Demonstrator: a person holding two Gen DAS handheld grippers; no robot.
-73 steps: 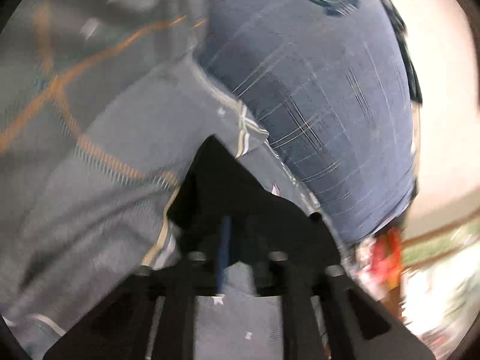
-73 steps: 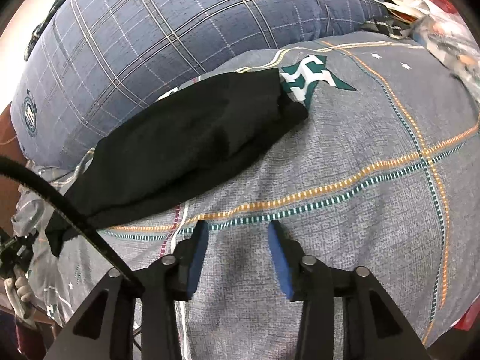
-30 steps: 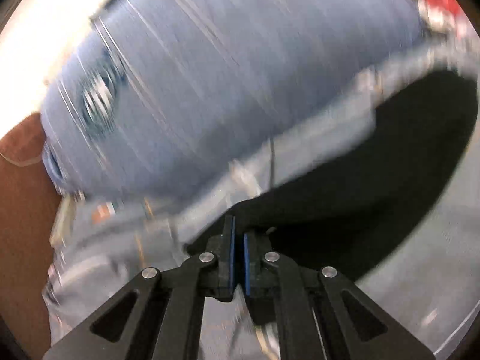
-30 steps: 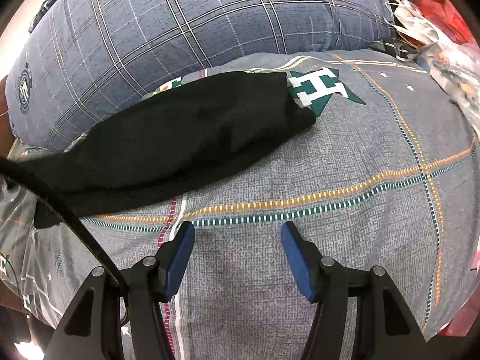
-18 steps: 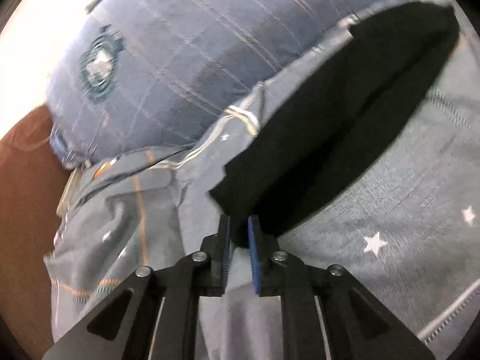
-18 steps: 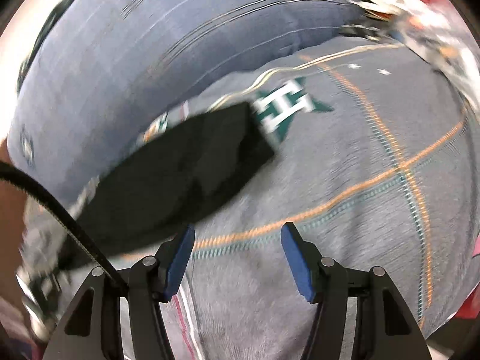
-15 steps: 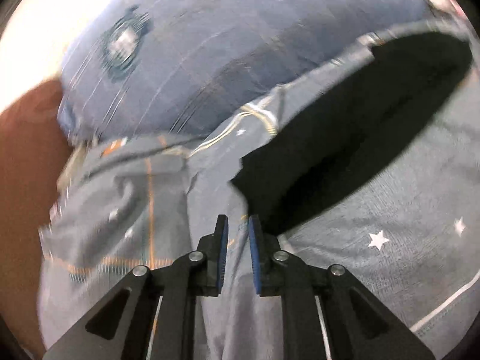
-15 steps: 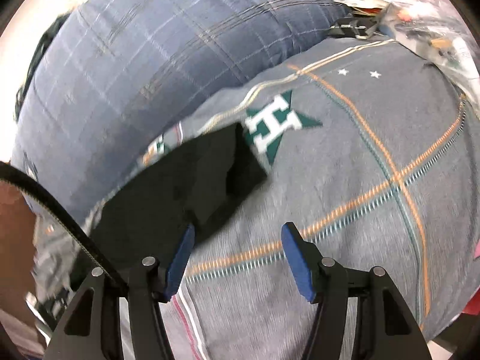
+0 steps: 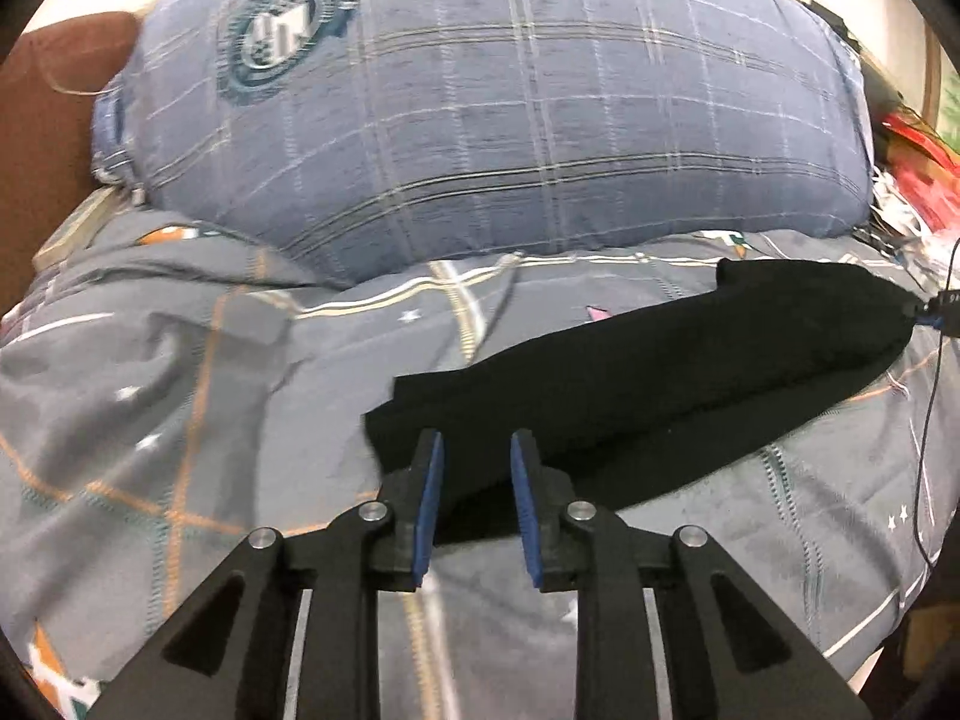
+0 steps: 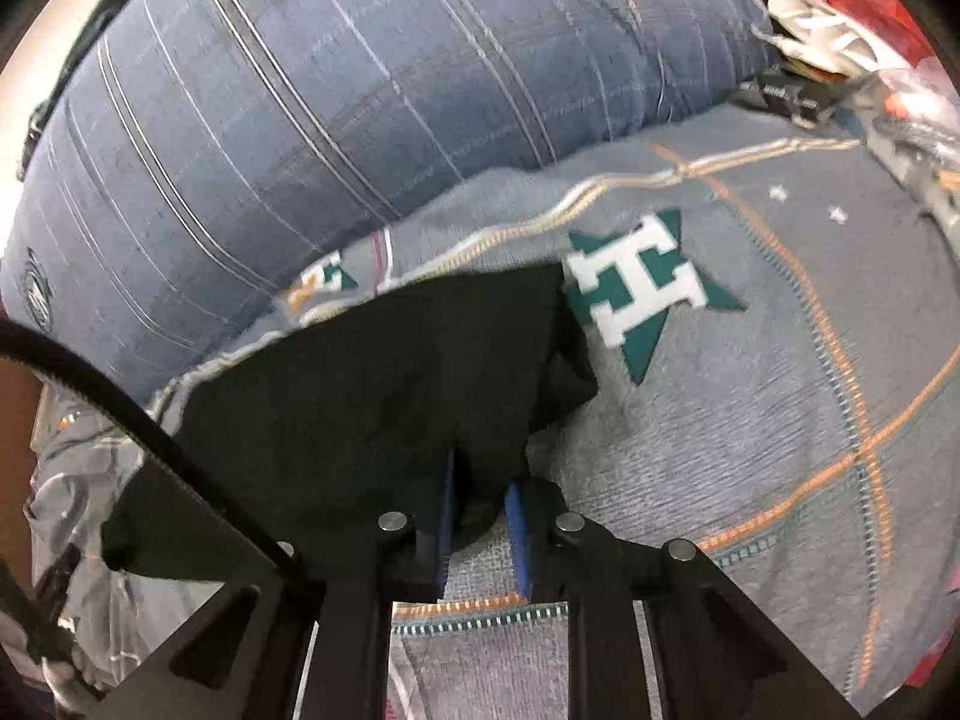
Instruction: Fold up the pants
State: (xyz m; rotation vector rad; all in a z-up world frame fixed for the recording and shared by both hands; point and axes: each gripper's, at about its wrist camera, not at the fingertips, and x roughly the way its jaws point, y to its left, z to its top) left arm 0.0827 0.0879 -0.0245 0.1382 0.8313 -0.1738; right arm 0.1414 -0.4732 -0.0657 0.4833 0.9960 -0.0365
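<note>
We are looking down at the black pants (image 9: 660, 384) lying in a long, flat strip on the gray bedspread (image 9: 180, 420). In the left view the strip is running from just in front of our left gripper (image 9: 474, 456) out toward the far right side of the bed. A big blue plaid pillow (image 9: 480, 120) is sitting behind the pants, up at the head of the bed, and it is not touching them.

Our left gripper is hovering over the near end of the pants. Its two blue pads (image 9: 431, 498) are standing apart with a clear gap between them, and nothing is sitting between them. The black cloth is showing just past the tips and under them, but the jaws are not pinching it.

Our right gripper (image 10: 480, 480) is working at the other end of the pants (image 10: 372, 396). Its blue pads (image 10: 517, 534) are standing close together with a fold of black cloth caught between them. We are gripping the pants there, near the corner of the cloth. That corner is bunching up a little, right beside the green star with a white letter H (image 10: 642, 288) printed on the bedspread (image 10: 780, 420). The pillow (image 10: 360, 96) is filling the top of this view too.

A pile of red and white things (image 10: 840, 18) is lying past the pillow at the top right edge, too blurry for us to name. A black cable (image 10: 138, 414) is crossing the left side of the right view.
</note>
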